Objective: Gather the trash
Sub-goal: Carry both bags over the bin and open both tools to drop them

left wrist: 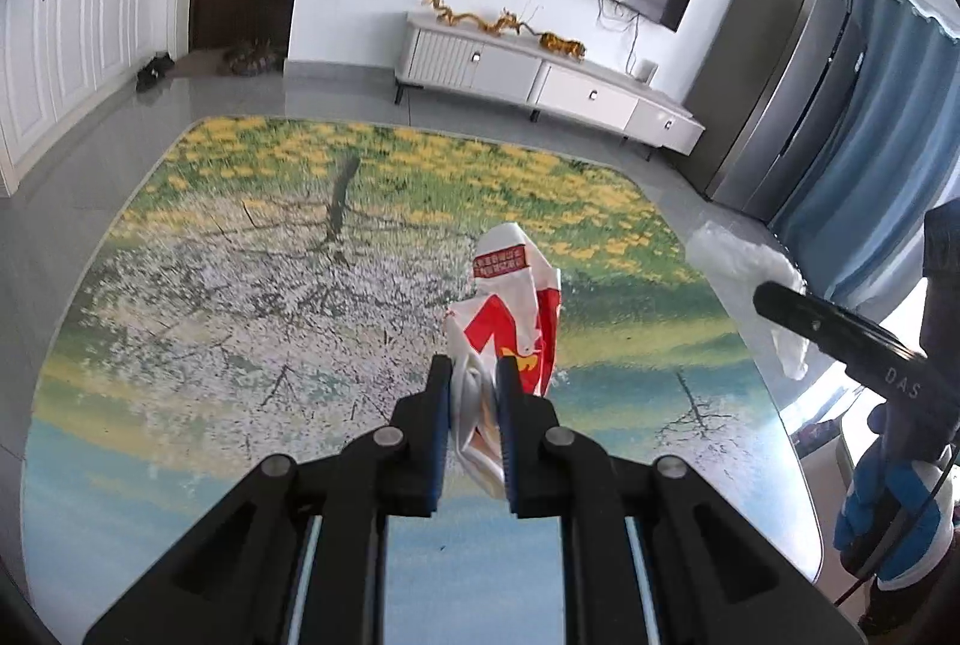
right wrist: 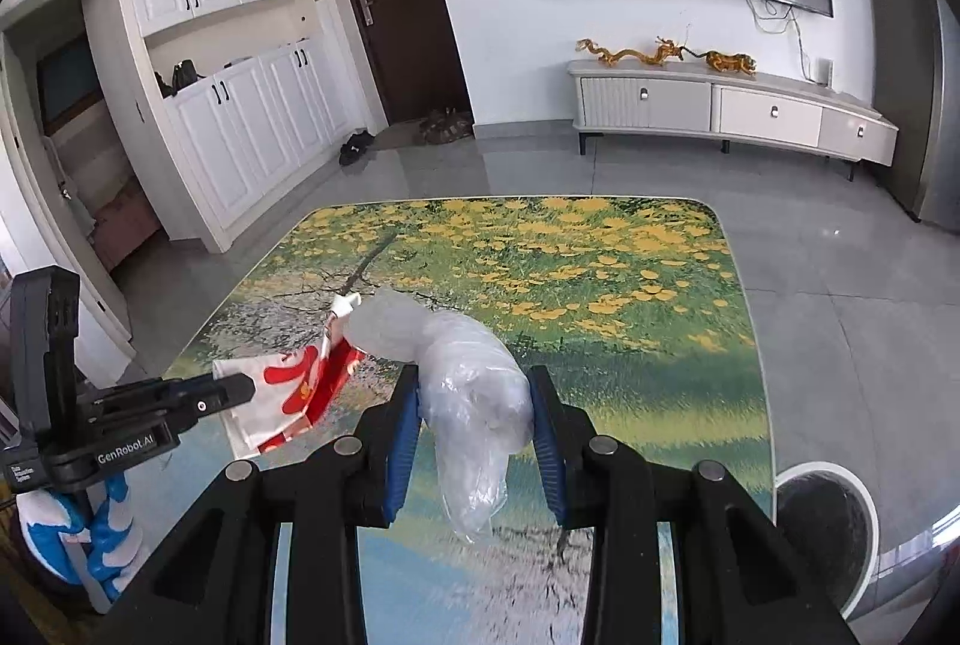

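A: The crumpled red-and-white printed plastic wrapper [left wrist: 510, 309] is pinched in the left claw [left wrist: 474, 375], jaws clenched on its lower end. It stands straight ahead of the fingertips, long axis running forward and up along the fingers, lifted off the bench [left wrist: 240, 285] with the flower-meadow print.

B: And the right claw [right wrist: 474, 399] is grasping the clear crinkled plastic bag [right wrist: 456, 363], squeezed between the blue pads [right wrist: 401, 429], one tail hanging below, the bulk bulging ahead of the tips.

A: So both pieces of trash are in hand. The move to come turns on the round dark-mouthed white bin [right wrist: 825, 525]: it sits below and to the right of the right claw, just off the bench edge. I'd judge the right arm nearer, so the bag goes first.

B: Only the right wrist view shows that bin. The left wrist view shows the right claw side-on at its far right, bag poking past the tip.

A: The right view returns the favour, showing the wrapper flat and wide.
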The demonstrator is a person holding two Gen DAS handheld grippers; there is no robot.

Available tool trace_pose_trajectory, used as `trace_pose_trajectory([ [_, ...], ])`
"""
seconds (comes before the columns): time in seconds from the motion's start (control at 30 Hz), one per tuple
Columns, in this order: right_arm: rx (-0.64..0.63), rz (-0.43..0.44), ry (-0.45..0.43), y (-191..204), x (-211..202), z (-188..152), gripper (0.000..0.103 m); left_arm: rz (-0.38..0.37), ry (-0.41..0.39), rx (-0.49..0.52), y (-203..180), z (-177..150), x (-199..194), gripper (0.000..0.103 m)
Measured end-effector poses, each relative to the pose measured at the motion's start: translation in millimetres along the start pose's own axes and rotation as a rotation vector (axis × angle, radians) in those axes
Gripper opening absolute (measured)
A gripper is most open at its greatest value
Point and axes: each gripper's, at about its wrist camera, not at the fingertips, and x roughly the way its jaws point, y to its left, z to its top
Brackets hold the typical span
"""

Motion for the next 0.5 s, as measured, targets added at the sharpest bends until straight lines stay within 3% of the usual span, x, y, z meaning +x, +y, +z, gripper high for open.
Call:
trace_pose_trajectory([
  [0.5, 0.063, -0.070, -0.097, -25, -65, -15, 0.033, -0.002, -0.084, 0.099, -43, 4, -40, 0.013],
])
